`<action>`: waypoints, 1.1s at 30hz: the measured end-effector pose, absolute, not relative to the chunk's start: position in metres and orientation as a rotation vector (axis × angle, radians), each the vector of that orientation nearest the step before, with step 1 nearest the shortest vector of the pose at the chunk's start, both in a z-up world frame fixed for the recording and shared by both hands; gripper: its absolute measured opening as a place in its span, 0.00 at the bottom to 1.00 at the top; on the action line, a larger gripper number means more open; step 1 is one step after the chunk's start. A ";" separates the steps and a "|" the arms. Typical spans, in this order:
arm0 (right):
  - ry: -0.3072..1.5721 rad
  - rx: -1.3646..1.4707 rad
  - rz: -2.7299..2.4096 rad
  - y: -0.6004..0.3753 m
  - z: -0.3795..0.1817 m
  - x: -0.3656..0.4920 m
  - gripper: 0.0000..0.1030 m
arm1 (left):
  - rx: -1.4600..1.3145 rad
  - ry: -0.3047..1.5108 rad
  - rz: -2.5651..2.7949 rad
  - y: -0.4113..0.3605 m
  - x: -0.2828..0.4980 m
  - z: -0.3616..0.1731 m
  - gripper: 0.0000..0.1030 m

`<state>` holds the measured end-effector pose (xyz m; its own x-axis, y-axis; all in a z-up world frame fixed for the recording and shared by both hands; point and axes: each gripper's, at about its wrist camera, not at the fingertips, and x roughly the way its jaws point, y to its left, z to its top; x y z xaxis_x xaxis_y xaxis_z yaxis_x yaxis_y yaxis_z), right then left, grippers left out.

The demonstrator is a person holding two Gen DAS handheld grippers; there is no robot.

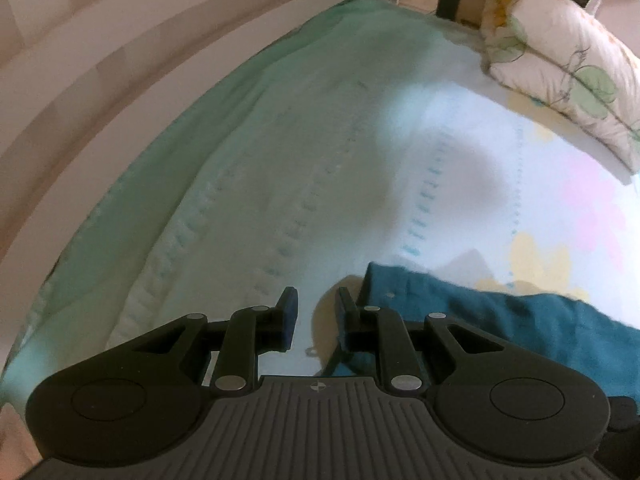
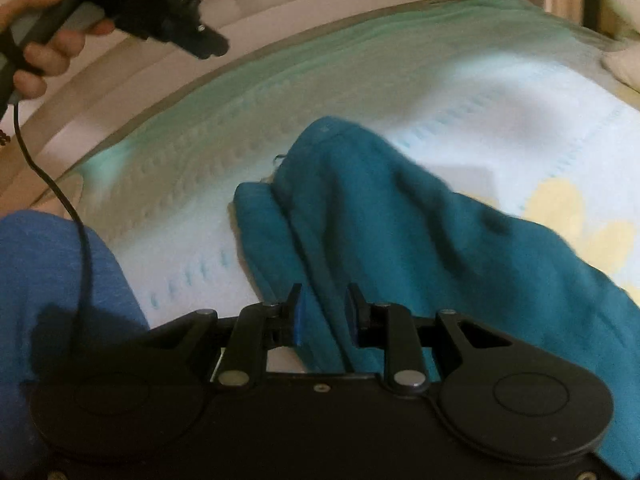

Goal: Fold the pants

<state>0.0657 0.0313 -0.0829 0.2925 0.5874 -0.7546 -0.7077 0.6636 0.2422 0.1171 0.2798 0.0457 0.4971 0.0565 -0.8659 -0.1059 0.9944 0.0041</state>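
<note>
Both grippers angled downward: left gripper [image 1: 313, 320] jaws parted and empty, right gripper [image 2: 323, 316] clamped on cloth.

left gripper [image 2: 132, 0] black, corded | right gripper [image 2: 323, 312] black (2 blue pads) | clothing [image 2: 48, 280] blue

Pants [image 2: 400, 232] are a solid teal, lying on a white bedsheet [image 1: 360, 184] with mint-green edging, blue stitch lines and pastel yellow and pink blotches. Pillow [image 1: 560, 60] is cream with green leaves.

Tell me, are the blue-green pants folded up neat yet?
Not neatly. The teal pants lie rumpled on the bed sheet, one layer flopped over another with uneven edges. How many folds are done, I cannot tell.
</note>
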 end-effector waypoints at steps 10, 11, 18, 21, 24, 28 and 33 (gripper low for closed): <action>0.870 -0.336 0.855 0.070 -0.120 0.069 0.51 | -0.038 1.077 0.037 0.253 0.128 0.011 0.19; 0.862 -0.357 0.852 0.073 -0.123 0.070 0.51 | -0.030 1.080 0.031 0.250 0.129 0.009 0.19; 0.792 -0.421 0.849 0.072 -0.135 0.069 0.19 | 0.009 1.109 0.003 0.231 0.136 -0.008 0.19; 0.814 -0.294 0.846 0.057 -0.124 0.078 0.09 | 0.042 1.111 -0.005 0.222 0.136 -0.010 0.19; 0.836 -0.069 0.880 0.031 -0.098 0.086 0.09 | 0.077 1.096 0.002 0.216 0.133 -0.007 0.19; 0.912 0.125 1.044 0.017 -0.090 0.083 0.09 | 0.119 1.056 0.005 0.209 0.129 0.002 0.19; 1.000 -0.113 1.057 0.053 -0.129 0.058 0.10 | 0.174 1.096 -0.054 0.195 0.139 -0.012 0.19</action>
